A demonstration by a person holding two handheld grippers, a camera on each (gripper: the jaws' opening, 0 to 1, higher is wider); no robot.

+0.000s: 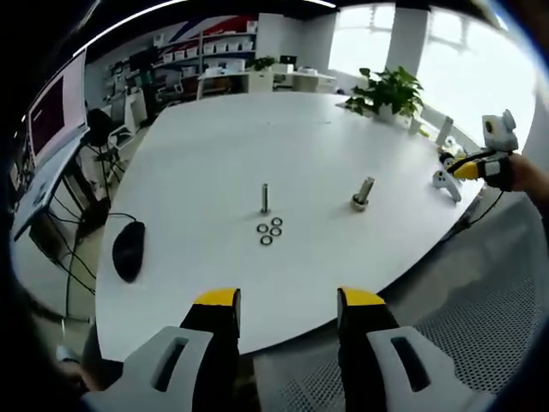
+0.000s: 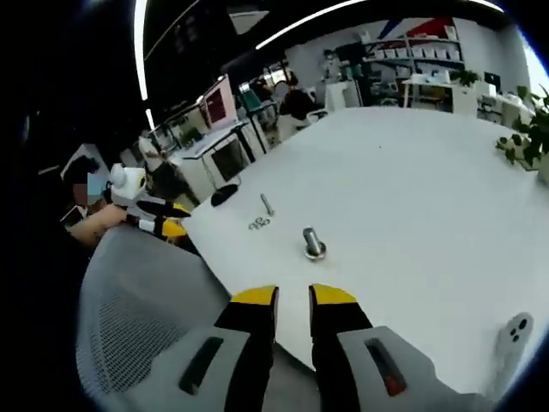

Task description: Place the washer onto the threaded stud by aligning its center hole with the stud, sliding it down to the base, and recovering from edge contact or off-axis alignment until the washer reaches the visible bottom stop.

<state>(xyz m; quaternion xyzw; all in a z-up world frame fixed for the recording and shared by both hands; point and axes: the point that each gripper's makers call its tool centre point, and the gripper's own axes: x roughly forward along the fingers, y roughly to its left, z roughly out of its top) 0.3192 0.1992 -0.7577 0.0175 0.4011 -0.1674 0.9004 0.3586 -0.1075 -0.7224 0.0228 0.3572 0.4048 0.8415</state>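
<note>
Upright on the white table (image 1: 214, 154), the threaded stud (image 1: 265, 197) points its long axis straight up, with the washers (image 1: 269, 231) lying flat in a small cluster just near of its base. To the right stands a thicker bolt (image 1: 363, 193), leaning slightly. A black mouse (image 1: 128, 249) sits at the table's left edge. The left gripper (image 1: 287, 302) is spread wide and holds nothing; the right gripper (image 2: 292, 295) has its jaws close together with a narrow gap, also holding nothing.

No text, label or number is readable anywhere — shelves and screens too blurred.
</note>
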